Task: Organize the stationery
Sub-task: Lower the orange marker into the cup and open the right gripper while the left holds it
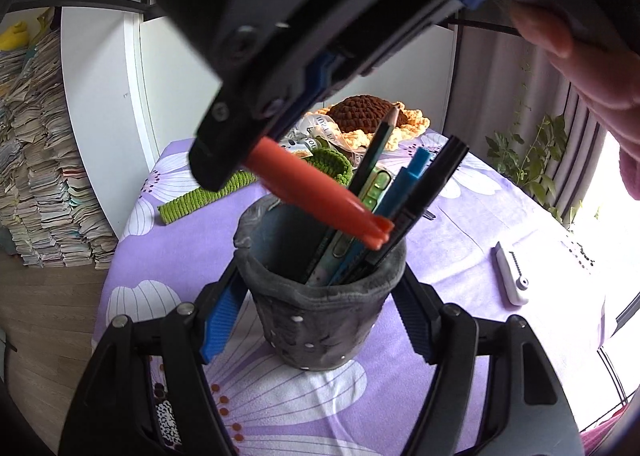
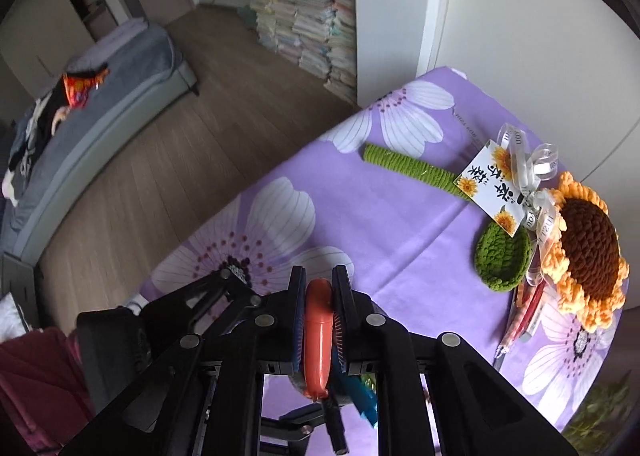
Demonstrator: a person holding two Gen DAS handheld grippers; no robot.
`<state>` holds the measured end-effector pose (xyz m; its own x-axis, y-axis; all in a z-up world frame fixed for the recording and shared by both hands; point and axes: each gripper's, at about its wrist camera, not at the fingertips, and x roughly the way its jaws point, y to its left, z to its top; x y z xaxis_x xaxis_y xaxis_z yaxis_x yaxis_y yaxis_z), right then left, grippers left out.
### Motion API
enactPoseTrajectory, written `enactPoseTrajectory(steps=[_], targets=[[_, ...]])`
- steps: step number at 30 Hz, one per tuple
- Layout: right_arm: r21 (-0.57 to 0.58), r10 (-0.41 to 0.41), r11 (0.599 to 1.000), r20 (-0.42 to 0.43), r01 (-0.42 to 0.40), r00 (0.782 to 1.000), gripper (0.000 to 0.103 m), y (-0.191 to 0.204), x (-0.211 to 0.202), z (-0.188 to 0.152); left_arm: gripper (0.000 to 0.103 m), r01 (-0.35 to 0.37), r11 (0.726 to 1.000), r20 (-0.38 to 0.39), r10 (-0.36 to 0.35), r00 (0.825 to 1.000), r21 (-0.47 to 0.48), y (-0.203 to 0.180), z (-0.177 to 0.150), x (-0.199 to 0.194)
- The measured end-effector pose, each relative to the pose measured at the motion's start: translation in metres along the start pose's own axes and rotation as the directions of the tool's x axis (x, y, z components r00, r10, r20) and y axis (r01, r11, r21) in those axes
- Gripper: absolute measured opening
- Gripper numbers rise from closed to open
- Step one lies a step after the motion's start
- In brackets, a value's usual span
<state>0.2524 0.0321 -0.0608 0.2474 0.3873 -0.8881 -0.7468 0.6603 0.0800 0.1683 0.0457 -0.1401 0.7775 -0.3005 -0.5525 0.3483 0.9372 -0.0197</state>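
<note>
Purple cloth [image 1: 460, 216] printed with white flowers covers the table, and the left view runs from a tall stack of papers [image 1: 44, 160] against the wall to a crocheted green stem [image 1: 208, 196] lying on the cloth. Next comes the grey fabric pen holder [image 1: 320, 312], upright on the cloth, with the left gripper [image 1: 316, 320] closed around it, its blue pads pressed against the holder's two sides. Inside the holder a pencil [image 1: 380, 144], a blue pen [image 1: 404, 184] and a black marker [image 1: 436, 180] lean to the right. Above its mouth the right gripper [image 1: 240, 152] reaches down, its jaws pinching an orange pen [image 1: 320, 196] whose free end hangs tilted over the holder's opening, close to the other pens. Further right a small white device [image 1: 512, 276] lies apart on the cloth. In the right view the orange pen [image 2: 318, 336] sits clamped between the two pads, and to the right lie the gift tag [image 2: 492, 188], a green crocheted leaf [image 2: 504, 260] and the crocheted sunflower [image 2: 588, 252].
</note>
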Motion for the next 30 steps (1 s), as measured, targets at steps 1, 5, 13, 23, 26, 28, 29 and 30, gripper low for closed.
enactPoseTrajectory(steps=[1,5,13,23,26,28,29,30], targets=[[0.013,-0.009,1.000,0.022,0.009,1.000,0.014,-0.001,-0.003,-0.004,0.070,-0.001,1.000,0.000,0.001,1.000,0.001,0.000,0.000,0.000],[0.090,-0.020,0.996,0.166,0.005,0.986,0.014,-0.011,-0.018,-0.025,0.070,0.003,1.000,-0.001,-0.003,1.000,-0.008,0.001,0.000,0.000],[0.242,-0.078,0.969,0.467,-0.042,0.881,0.014,-0.026,-0.027,-0.056,0.071,0.006,1.000,-0.007,-0.006,1.000,-0.025,0.003,0.001,0.001],[0.274,-0.033,0.954,0.502,-0.122,0.864,0.014,-0.036,-0.050,-0.076,0.071,0.002,1.000,-0.012,-0.002,1.000,-0.019,0.004,0.003,0.002],[0.257,0.008,0.955,0.483,-0.150,0.875,0.014,-0.035,-0.052,-0.075,0.071,-0.003,1.000,-0.014,0.002,1.000,-0.014,0.003,0.003,0.002],[0.244,0.003,0.962,0.440,-0.123,0.898,0.014,-0.030,-0.045,-0.074,0.071,-0.005,1.000,-0.014,0.005,1.000,-0.009,0.003,0.002,0.002],[0.238,-0.005,0.966,0.419,-0.105,0.908,0.014,-0.028,-0.040,-0.074,0.071,-0.006,1.000,-0.014,0.006,1.000,-0.007,0.002,0.002,0.002],[0.235,-0.006,0.968,0.393,-0.094,0.919,0.014,-0.027,-0.034,-0.073,0.071,-0.005,1.000,-0.012,0.005,1.000,-0.009,0.002,0.002,0.001]])
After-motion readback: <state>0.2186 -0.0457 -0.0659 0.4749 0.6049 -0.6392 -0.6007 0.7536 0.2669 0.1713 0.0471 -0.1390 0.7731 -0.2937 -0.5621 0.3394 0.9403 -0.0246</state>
